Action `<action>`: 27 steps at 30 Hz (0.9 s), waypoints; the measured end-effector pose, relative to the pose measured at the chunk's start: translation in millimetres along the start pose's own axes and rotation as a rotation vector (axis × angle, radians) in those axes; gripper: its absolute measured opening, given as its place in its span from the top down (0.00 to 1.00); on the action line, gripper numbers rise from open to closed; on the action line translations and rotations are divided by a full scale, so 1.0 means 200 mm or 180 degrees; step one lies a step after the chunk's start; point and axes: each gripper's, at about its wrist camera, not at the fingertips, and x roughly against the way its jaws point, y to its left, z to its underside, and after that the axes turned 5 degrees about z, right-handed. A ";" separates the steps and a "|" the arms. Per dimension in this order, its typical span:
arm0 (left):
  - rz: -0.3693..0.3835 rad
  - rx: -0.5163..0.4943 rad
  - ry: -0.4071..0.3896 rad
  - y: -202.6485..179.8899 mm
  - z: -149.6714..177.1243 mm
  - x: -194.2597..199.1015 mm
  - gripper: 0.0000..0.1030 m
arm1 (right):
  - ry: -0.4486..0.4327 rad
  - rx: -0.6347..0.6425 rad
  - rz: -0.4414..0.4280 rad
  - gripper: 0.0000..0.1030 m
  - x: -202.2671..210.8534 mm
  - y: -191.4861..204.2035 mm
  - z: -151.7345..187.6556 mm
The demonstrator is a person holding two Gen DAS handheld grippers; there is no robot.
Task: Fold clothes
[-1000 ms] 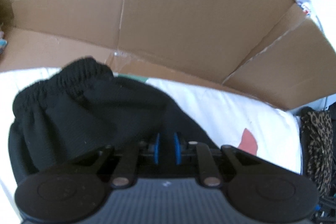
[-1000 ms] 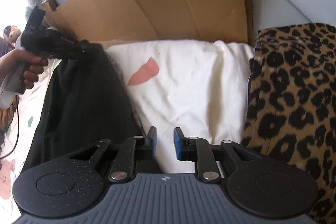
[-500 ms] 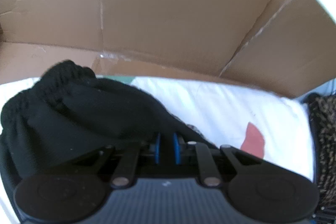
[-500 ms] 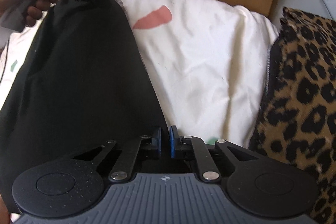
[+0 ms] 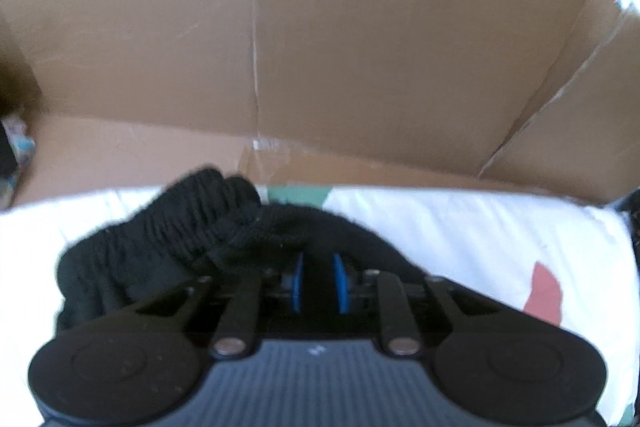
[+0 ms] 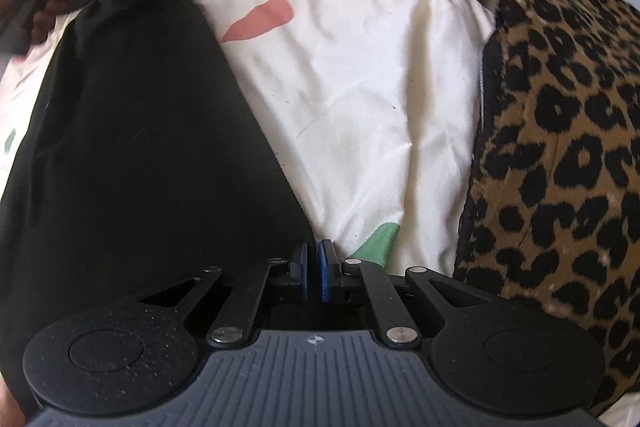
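Two grippers hold one black knit garment [image 6: 132, 147] spread on a white sheet with coloured patches [image 6: 360, 87]. The left gripper [image 5: 318, 281] has its blue pads around the gathered elastic waistband at the far end, jaws easing apart. The right gripper [image 6: 312, 269] is clenched on the garment's near edge. A leopard-print cloth [image 6: 560, 147] lies right; brown cardboard [image 5: 360, 27] stands beyond.
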 end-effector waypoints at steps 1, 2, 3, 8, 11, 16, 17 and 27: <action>0.0002 0.0018 0.0036 0.00 0.00 -0.03 0.82 | 0.0005 -0.0018 0.0010 0.92 0.00 0.00 0.00; 0.0004 0.0036 0.0073 -0.01 0.01 -0.05 0.82 | 0.0011 -0.0037 0.0021 0.92 0.00 0.00 0.00; -0.0004 -0.0001 0.0080 -0.03 0.01 -0.06 0.82 | 0.0016 -0.0055 0.0031 0.91 0.00 0.00 0.00; 0.0078 -0.0054 0.0076 -0.11 0.00 0.09 0.82 | 0.0057 -0.0124 0.0106 0.88 0.02 0.00 0.01; 0.0124 -0.0014 0.0043 -0.09 0.01 0.24 0.81 | 0.0077 -0.0195 0.0162 0.87 0.06 -0.02 0.02; 0.0011 -0.0101 0.0062 -0.06 -0.01 0.44 0.69 | 0.0137 -0.0250 0.0176 0.81 0.18 -0.04 0.02; -0.0010 -0.0123 0.0109 -0.07 -0.01 0.48 0.69 | 0.0119 -0.0248 0.0151 0.80 0.21 -0.04 0.01; -0.0026 0.0024 0.0119 -0.05 0.04 0.95 0.68 | -0.0088 -0.0431 0.0049 0.74 0.61 -0.10 0.00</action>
